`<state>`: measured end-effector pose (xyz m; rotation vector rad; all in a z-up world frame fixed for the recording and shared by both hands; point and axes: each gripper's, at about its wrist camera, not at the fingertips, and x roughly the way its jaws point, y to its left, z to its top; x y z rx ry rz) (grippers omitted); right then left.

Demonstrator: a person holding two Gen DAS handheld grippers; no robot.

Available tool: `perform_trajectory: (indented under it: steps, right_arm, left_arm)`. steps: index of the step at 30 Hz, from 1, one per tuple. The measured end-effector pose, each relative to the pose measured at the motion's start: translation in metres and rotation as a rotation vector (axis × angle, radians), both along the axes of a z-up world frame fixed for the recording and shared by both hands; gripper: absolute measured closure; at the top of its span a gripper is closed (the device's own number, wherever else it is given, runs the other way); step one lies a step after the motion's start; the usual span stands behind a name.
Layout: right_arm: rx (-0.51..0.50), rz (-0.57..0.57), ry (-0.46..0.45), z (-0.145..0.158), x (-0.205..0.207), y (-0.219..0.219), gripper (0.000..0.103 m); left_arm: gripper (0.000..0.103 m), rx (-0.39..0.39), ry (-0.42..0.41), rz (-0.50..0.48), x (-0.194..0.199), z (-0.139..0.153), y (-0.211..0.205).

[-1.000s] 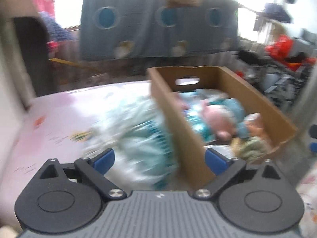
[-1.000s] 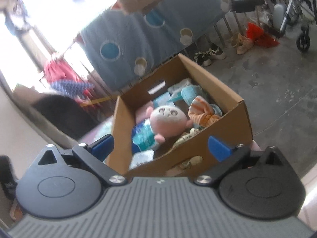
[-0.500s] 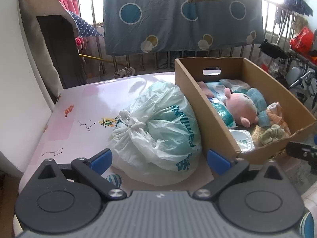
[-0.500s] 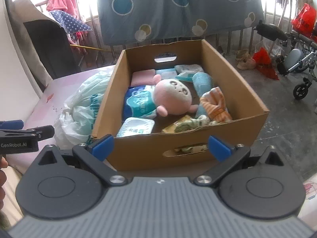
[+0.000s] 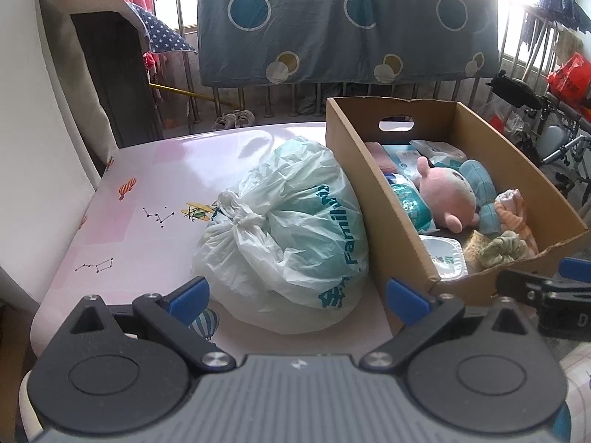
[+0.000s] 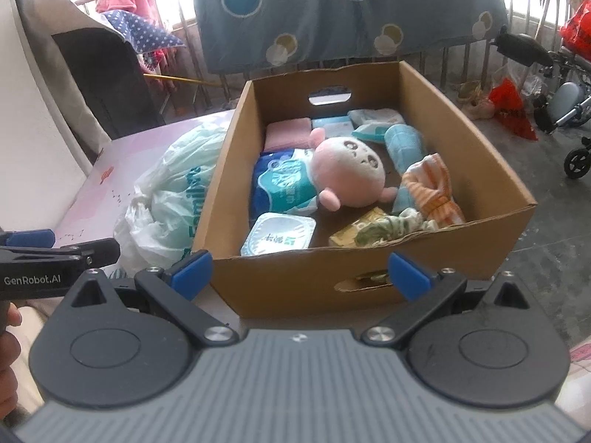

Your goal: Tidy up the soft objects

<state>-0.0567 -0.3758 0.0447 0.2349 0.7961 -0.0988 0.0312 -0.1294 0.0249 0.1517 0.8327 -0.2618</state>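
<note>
A knotted white and green plastic bag lies on the pink table, pressed against the left wall of a cardboard box. Inside the box are a pink plush doll, a blue tissue pack, a white wipes pack, an orange striped cloth and a rolled blue towel. My left gripper is open just in front of the bag. My right gripper is open before the box's near wall. Both hold nothing.
A blue blanket with circles hangs on a railing behind the table. A dark cabinet stands at the back left. A wheelchair and red bags are on the floor to the right. A hand holds the left gripper.
Both views swung and steadied from a blurred, tilted state. The left gripper moved closer to the bag. The right gripper settled square to the box front. Both stayed open.
</note>
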Motion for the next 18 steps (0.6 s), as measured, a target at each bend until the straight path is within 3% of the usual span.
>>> perform_trajectory:
  steps: [18]
  right_arm:
    - [0.001, 0.000, 0.037, -0.0063, 0.0076, -0.0040, 0.001]
  left_arm:
    - [0.000, 0.004, -0.005, 0.006, 0.0010, -0.0012, -0.0012]
